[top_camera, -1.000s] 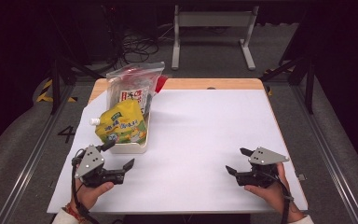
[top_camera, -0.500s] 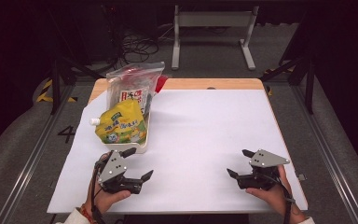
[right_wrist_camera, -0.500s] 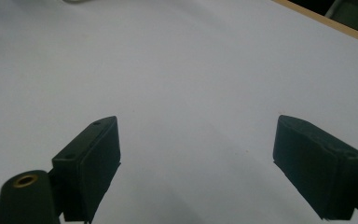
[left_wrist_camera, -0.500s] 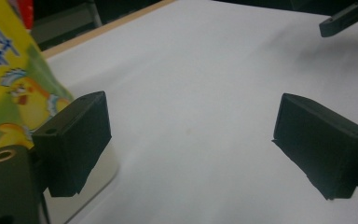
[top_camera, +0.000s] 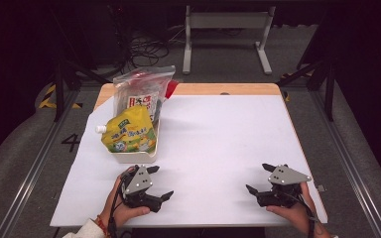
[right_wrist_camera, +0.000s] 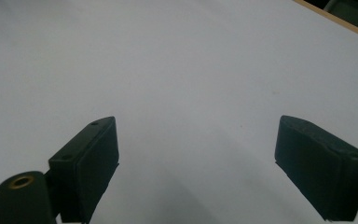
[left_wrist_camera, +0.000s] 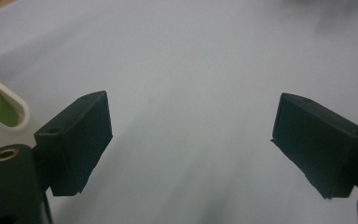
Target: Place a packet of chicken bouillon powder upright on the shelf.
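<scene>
Your left gripper point(top_camera: 155, 184): jaws spread wide, nothing between them, nothing touched; they hover over bare white counter point(top_camera: 218, 144) near its front edge, pointing toward the middle. In the left gripper view the same left gripper point(left_wrist_camera: 191, 140) shows both black pads well apart with only white surface between them, and the rounded corner of the white tray point(left_wrist_camera: 9, 105) sits just beyond the left-hand jaw, clear of it. Your right gripper point(top_camera: 260, 181): jaws spread wide and empty, having just been opening a little further, with nothing between them; it hangs near the front right corner of the counter, pointing inward. The right gripper view gives the right gripper point(right_wrist_camera: 196, 149) the same reading: pads far apart, plain white surface between. White tray point(top_camera: 129, 156): stands at the left side of the counter, just beyond your left gripper, not touched. Yellow spouted pouch point(top_camera: 128, 135): lies tilted in the tray, spout to the left. Clear bag of packets point(top_camera: 141, 94): stands behind the pouch, leaning at the tray's far end.
</scene>
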